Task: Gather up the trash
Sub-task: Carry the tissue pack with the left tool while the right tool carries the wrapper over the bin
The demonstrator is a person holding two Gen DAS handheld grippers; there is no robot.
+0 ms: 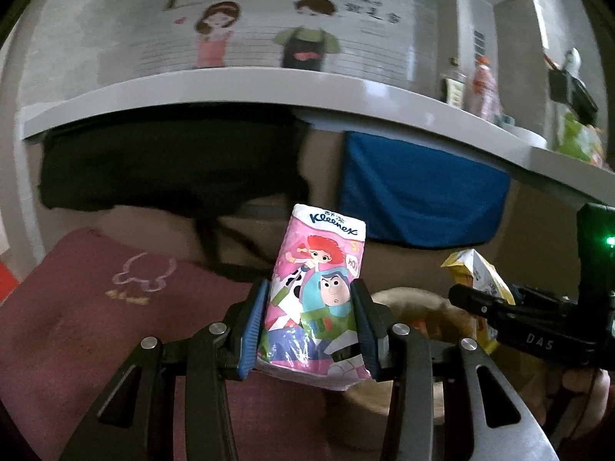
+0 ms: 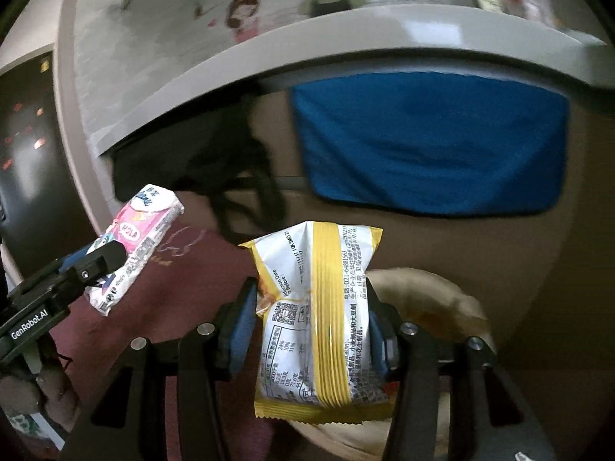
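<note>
Both jaws pinch trash: left gripper [image 1: 310, 320] holds a tissue pack [image 1: 319, 292], right gripper [image 2: 313, 328] a snack wrapper [image 2: 319, 319], lifted for carrying.

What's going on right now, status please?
Left gripper clamps tissue pack. Right gripper clamps yellow snack wrapper. Both lifted; no bin in view.

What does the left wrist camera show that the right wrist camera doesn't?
Only the left view shows the cartoon front of the tissue pack, the bottles on the shelf's right end, and a green light on the right tongs.

Only the right view shows the snack bag in full, with its printed back, and a dark panel at far left.

Both show the two packets, each clamped in its tongs, the left tongs, the blue cloth, the maroon cloth and the wall drawing.
</note>
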